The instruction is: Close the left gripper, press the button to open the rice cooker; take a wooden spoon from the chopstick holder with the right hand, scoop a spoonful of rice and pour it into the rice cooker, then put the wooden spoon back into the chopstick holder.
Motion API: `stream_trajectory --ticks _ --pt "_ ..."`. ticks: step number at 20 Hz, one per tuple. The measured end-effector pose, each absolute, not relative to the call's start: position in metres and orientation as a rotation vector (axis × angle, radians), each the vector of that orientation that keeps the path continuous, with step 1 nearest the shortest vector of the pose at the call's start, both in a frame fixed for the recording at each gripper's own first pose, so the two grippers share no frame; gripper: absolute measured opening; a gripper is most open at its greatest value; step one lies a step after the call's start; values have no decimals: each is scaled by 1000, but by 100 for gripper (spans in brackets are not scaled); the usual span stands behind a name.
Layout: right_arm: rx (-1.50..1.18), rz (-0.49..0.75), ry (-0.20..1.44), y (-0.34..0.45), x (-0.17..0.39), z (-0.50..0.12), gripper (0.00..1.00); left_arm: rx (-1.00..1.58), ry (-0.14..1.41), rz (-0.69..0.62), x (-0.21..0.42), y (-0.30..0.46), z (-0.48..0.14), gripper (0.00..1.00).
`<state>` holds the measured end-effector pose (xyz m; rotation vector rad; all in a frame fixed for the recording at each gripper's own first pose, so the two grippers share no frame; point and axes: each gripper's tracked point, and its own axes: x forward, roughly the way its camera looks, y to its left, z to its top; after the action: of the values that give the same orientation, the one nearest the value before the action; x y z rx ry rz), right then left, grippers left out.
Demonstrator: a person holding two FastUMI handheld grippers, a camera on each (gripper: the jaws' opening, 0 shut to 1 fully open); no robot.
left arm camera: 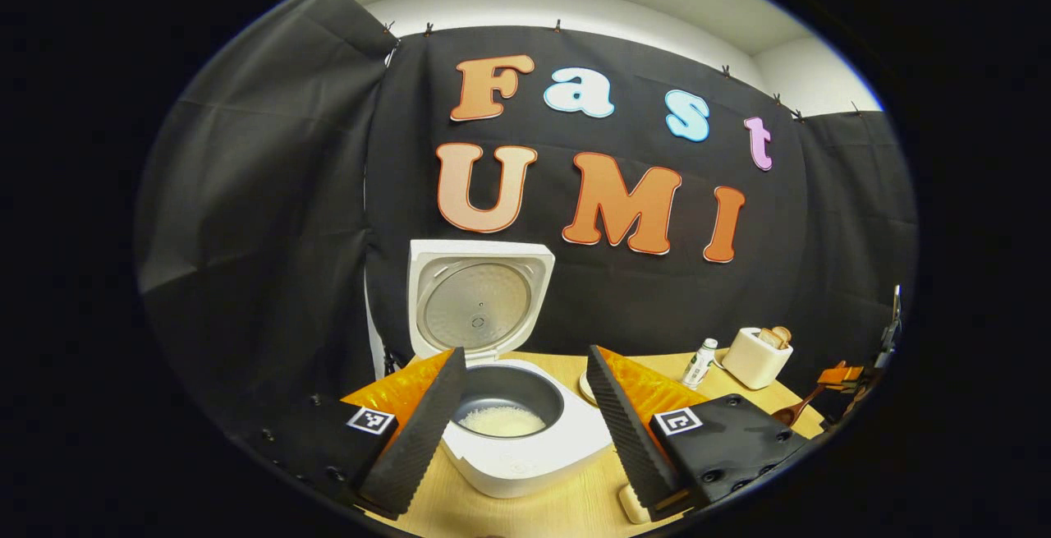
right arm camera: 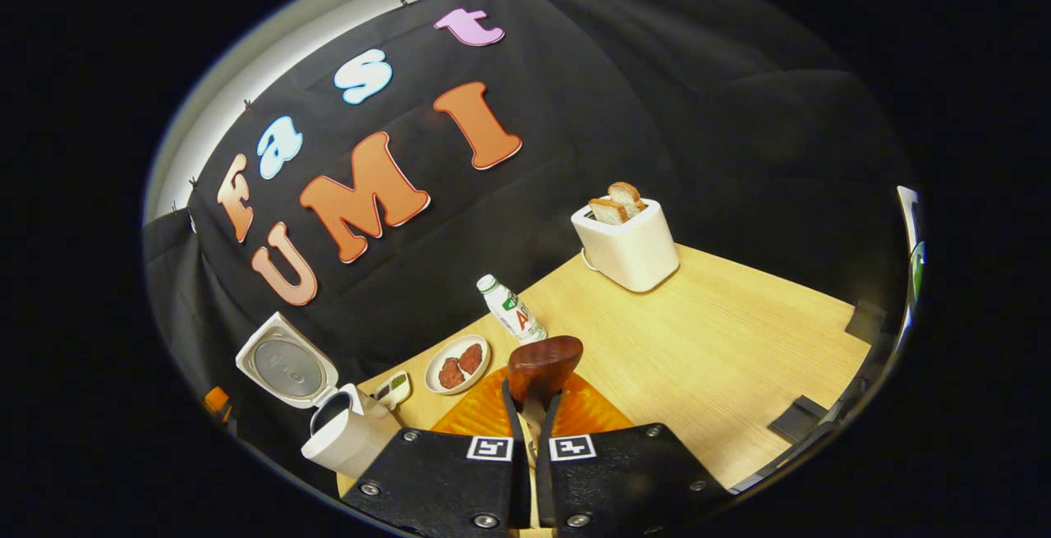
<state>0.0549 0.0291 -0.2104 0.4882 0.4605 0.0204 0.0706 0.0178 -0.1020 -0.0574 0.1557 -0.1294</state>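
Left gripper (left arm camera: pixel 525 406), nearest the lens in the left gripper view, has its two fingers spread wide and grasps nothing. Between them, on the wooden table (left arm camera: pixel 566 509), stands my white cooker (left arm camera: pixel 513 431), its lid (left arm camera: pixel 479 301) swung up against the black cloth. White rice (left arm camera: pixel 502 420) lies at the bottom of the dark inner pot. Farther right on the table stand a small bottle (left arm camera: pixel 699 363) and a white toaster (left arm camera: pixel 755 357) with bread in its slot. At the far right edge the other gripper shows, with the brown spoon (left arm camera: pixel 790 415) reaching out from it.

Right gripper (right arm camera: pixel 531 419), in the right gripper view, is clenched on the spoon (right arm camera: pixel 542 364): both fingers press the handle, and the bowl juts out just past the tips, raised above the table (right arm camera: pixel 739 357). Behind the spoon stands the bottle (right arm camera: pixel 511 310), tilted in the fisheye. Just left of it lies a small plate (right arm camera: pixel 457 364) with two reddish pieces, and beside that a small dish (right arm camera: pixel 392 390) of something green. The cooker (right arm camera: pixel 341 435) sits at lower left, lid (right arm camera: pixel 287 367) open. The toaster (right arm camera: pixel 628 246) stands well apart at the back, near the cloth. I cannot tell from either view where the holder is.
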Motion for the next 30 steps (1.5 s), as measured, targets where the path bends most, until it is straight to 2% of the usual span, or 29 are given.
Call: stream_trajectory --ticks 11,13,17,21,22,24,30 --pt "412 44 584 53 53 -285 2 -51 165 -117 65 19 -97 100" --pt "428 41 576 52 55 -284 6 -54 165 -104 67 23 -95 99" --pt "424 -25 590 34 53 -286 21 -72 149 -84 73 31 -86 100" --pt "375 -81 586 14 45 -278 65 -74 125 -53 92 41 -67 99" --pt "356 -97 578 8 43 -273 89 -82 120 -50 100 42 -60 99" --pt "328 -116 555 1 41 -260 95 -81 96 -35 119 47 -43 100" --pt "296 -149 517 -13 33 -234 95 -37 11 -13 198 50 12 99"
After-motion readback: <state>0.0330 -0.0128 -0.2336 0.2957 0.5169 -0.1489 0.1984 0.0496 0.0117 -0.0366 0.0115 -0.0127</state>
